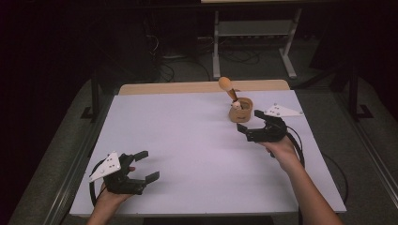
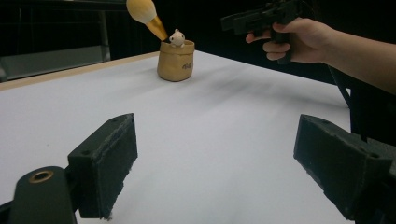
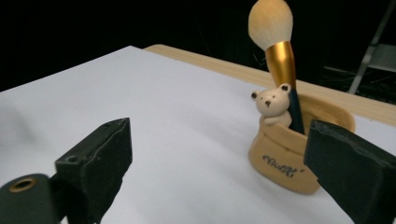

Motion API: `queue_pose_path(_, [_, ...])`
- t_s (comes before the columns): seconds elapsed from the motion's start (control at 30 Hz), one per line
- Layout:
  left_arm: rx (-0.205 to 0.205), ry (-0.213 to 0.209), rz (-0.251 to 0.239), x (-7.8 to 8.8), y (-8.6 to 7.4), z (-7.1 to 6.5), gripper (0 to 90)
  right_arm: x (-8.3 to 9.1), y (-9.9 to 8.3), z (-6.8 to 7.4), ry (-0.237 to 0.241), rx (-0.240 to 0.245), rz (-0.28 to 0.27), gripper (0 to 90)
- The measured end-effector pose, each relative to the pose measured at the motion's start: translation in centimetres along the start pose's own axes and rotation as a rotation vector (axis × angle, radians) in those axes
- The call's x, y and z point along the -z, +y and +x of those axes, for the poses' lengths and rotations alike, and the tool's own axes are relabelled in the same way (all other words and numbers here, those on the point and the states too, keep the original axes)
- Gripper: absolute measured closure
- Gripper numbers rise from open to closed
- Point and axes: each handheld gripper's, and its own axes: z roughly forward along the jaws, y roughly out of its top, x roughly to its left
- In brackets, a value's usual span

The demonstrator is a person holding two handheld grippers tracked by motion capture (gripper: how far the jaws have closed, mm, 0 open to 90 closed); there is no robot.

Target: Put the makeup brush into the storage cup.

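A tan holder (image 1: pixel 241 111) with a makeup brush (image 1: pixel 227 87) is seen at the counter's (image 1: pixel 197 154) far right. The right hand-held gripper (image 1: pixel 248 127) is held just beside it, jaws wide, nothing between them. The left hand-held gripper (image 1: pixel 146 166) is held open, well apart.

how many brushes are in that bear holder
1: a makeup brush stands tilted in the tan bear holder, bristles up, at the table's far right. Anything shorter inside the holder would be hidden.

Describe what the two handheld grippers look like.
Both the left gripper and right gripper are black, with two blocky foam-padded jaws. Each carries a pale three-cornered plate dotted with holes and trails a black cable. The person's forearms are bare, no sleeves.
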Motion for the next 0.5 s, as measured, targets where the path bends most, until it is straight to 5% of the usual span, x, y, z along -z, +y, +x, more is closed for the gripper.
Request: queue_pose_path(0.5, [0.003, 0.002, 0.005, 0.1, 0.0, -0.1, 13.1, 2.4, -1.7, 1.6, 0.021, 0.013, -0.029, 2.6])
